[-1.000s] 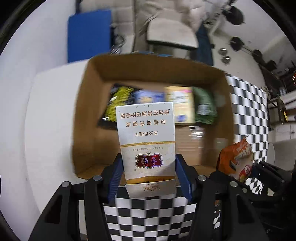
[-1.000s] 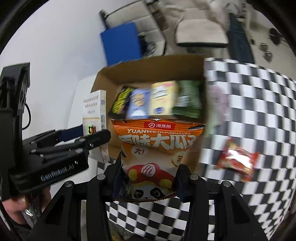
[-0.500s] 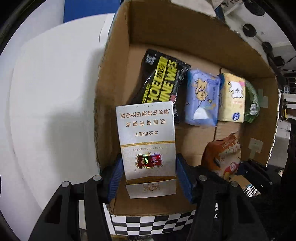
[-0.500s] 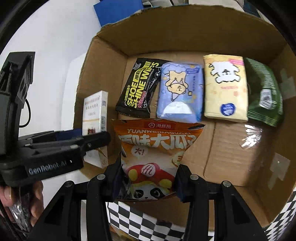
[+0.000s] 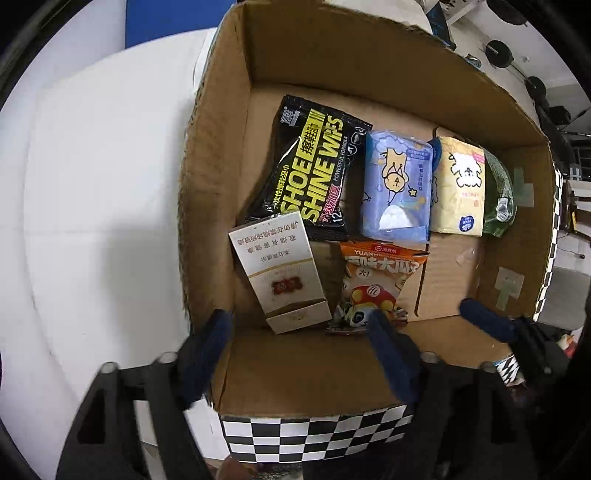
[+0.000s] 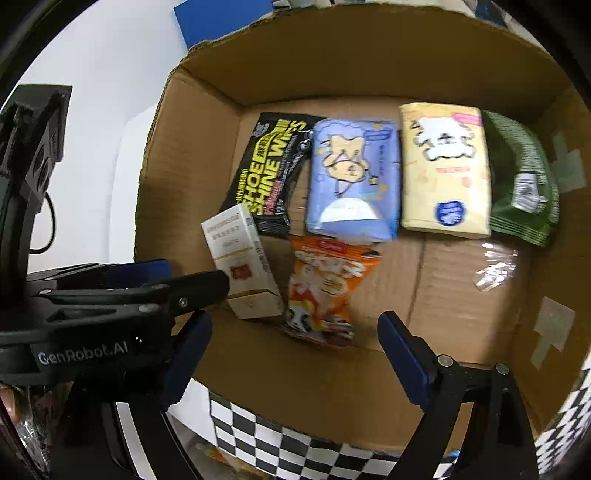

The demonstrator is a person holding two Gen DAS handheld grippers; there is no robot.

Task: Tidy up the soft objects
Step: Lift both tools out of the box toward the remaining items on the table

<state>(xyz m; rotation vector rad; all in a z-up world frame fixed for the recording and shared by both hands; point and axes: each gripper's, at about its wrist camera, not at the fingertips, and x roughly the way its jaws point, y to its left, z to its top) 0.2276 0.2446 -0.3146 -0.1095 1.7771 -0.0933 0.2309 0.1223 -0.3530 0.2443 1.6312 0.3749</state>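
A cardboard box (image 5: 214, 147) (image 6: 369, 59) holds a back row: black shoe-wipes pack (image 5: 314, 170) (image 6: 269, 173), blue tissue pack (image 5: 397, 192) (image 6: 354, 177), yellow tissue pack (image 5: 458, 192) (image 6: 443, 170), green pack (image 5: 500, 195) (image 6: 524, 177). In front lie a white cigarette box (image 5: 280, 277) (image 6: 243, 266) and an orange snack bag (image 5: 376, 284) (image 6: 325, 288). My left gripper (image 5: 306, 354) is open and empty over the box's near wall. My right gripper (image 6: 295, 358) is open and empty just above the snack bag.
The box stands on a black-and-white checkered cloth (image 5: 314, 432) (image 6: 295, 443) beside a white surface (image 5: 92, 203). The left gripper's body (image 6: 92, 302) shows at the left of the right wrist view. A blue panel (image 6: 221, 18) lies behind the box.
Both grippers opened. The cigarette box and the snack bag dropped out of the fingers and now lie on the box floor.
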